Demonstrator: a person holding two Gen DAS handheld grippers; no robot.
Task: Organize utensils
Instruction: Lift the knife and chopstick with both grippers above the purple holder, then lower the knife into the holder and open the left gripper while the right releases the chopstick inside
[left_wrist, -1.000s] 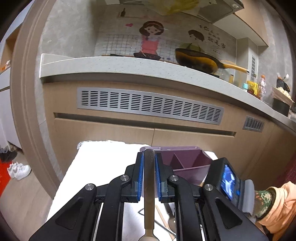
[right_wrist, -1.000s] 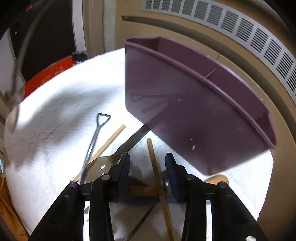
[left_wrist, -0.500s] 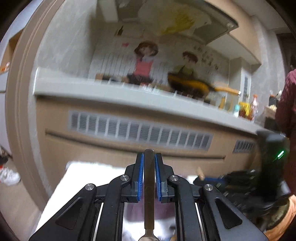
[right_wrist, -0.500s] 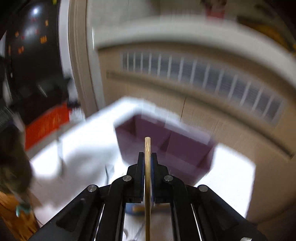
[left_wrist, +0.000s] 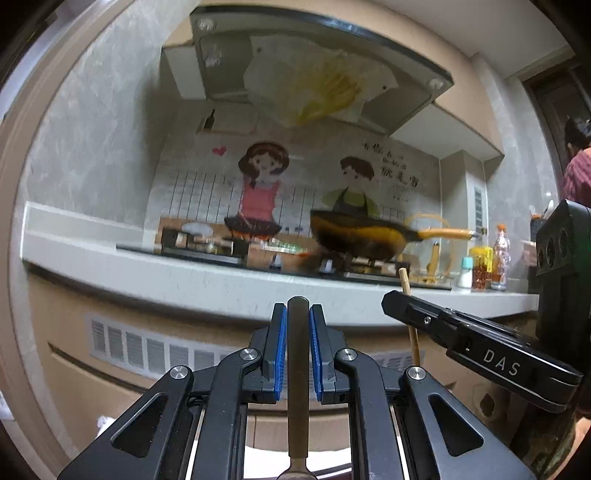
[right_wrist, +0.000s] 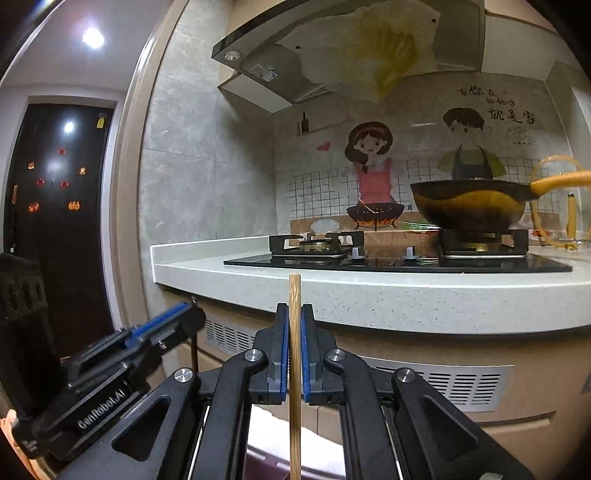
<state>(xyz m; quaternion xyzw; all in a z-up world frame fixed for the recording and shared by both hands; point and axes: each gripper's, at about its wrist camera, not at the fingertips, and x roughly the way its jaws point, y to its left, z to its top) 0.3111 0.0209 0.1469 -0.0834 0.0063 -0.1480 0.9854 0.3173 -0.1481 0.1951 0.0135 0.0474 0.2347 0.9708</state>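
My left gripper (left_wrist: 298, 314) is shut on a metal spoon (left_wrist: 297, 369), handle pointing forward and up, bowl just showing at the bottom edge. My right gripper (right_wrist: 294, 314) is shut on a wooden chopstick (right_wrist: 294, 362) that stands upright between the blue pads. Both are raised and level with the kitchen counter. The right gripper (left_wrist: 476, 354) with its chopstick (left_wrist: 408, 310) shows at the right of the left wrist view; the left gripper (right_wrist: 122, 358) shows at the left of the right wrist view. A sliver of the purple organizer (right_wrist: 273, 463) shows at the bottom of the right wrist view.
A grey counter (right_wrist: 406, 299) with a gas hob (right_wrist: 388, 258) and a dark wok (right_wrist: 469, 206) is straight ahead, cabinet vents (left_wrist: 155, 354) below it. Bottles (left_wrist: 495, 258) stand at the counter's right. The white cloth (right_wrist: 280, 432) lies below. A person (left_wrist: 576, 173) stands far right.
Both grippers have lifted and tilted up from the table to counter height. The right gripper closed on a chopstick that lay on the cloth and raised it. The left kept its spoon.
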